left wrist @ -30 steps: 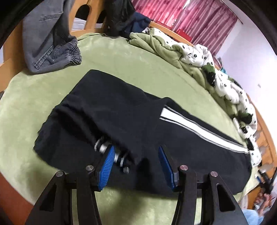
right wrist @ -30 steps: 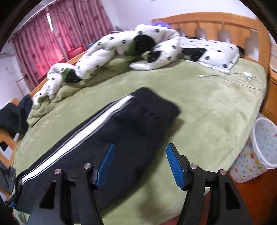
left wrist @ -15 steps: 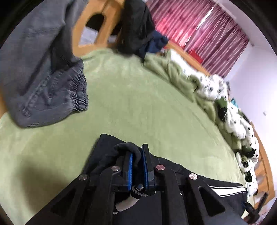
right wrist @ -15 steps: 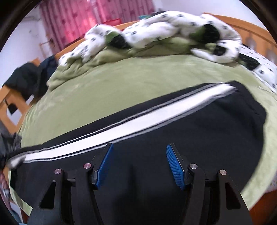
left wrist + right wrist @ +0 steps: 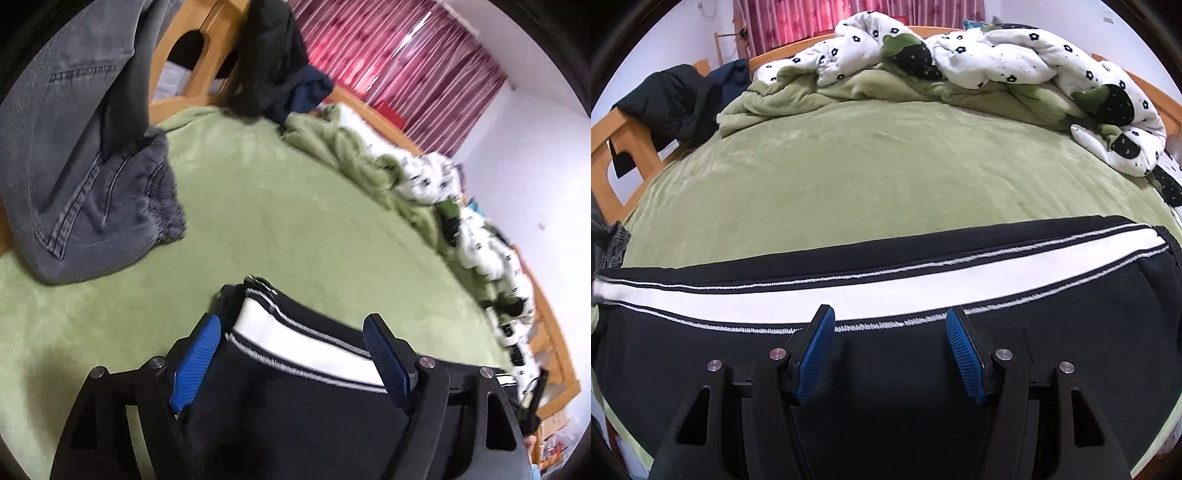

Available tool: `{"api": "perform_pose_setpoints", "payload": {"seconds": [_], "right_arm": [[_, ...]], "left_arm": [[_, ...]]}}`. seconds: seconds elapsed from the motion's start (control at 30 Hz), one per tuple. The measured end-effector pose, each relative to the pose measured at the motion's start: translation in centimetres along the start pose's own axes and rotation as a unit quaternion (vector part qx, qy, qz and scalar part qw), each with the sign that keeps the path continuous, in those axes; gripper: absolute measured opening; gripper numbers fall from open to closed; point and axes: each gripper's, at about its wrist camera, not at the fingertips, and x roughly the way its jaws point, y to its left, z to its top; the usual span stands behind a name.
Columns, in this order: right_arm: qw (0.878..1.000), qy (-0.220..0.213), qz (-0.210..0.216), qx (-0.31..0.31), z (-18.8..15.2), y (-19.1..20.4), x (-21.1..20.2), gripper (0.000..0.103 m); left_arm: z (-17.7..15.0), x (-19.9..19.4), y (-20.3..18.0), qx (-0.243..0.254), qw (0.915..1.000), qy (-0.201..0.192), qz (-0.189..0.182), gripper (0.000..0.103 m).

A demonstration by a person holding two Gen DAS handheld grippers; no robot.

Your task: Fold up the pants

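Black pants with a white side stripe lie flat across the green bed, stretched left to right. My right gripper is open just above the pants' middle, below the stripe. My left gripper is open over the pants' end, where the white stripe shows between the fingers. Neither gripper holds cloth.
Grey jeans hang over the wooden bed frame at the left. Dark clothes drape the frame behind. A rumpled white-and-green quilt lies along the far side of the bed.
My left gripper, shut on a pants fold half a second ago, has opened and now hovers over the pants' striped end. My right gripper has moved closer over the pants' middle.
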Motion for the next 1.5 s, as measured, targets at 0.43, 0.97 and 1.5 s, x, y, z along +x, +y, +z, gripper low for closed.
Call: {"api": "perform_pose_setpoints", "payload": {"seconds": [0.43,0.97,1.5], "right_arm": [[0.993,-0.005,0.033,-0.116,3.1,2.0,2.7,0.062],[0.987,0.012,0.064,-0.147,3.7,2.8,7.0,0.065],[0.996,-0.011,0.075,-0.048,-1.4,3.8,-7.2,0.065]], "left_arm": [[2.4,5.7,0.1,0.024,0.9976,-0.007,0.065,0.017],[-0.3,4.8,-1.1,0.060,0.9856,0.027,0.156,0.046],[-17.2,-6.9,-1.4,-0.038,0.9970,0.062,-0.025,0.062]]}}
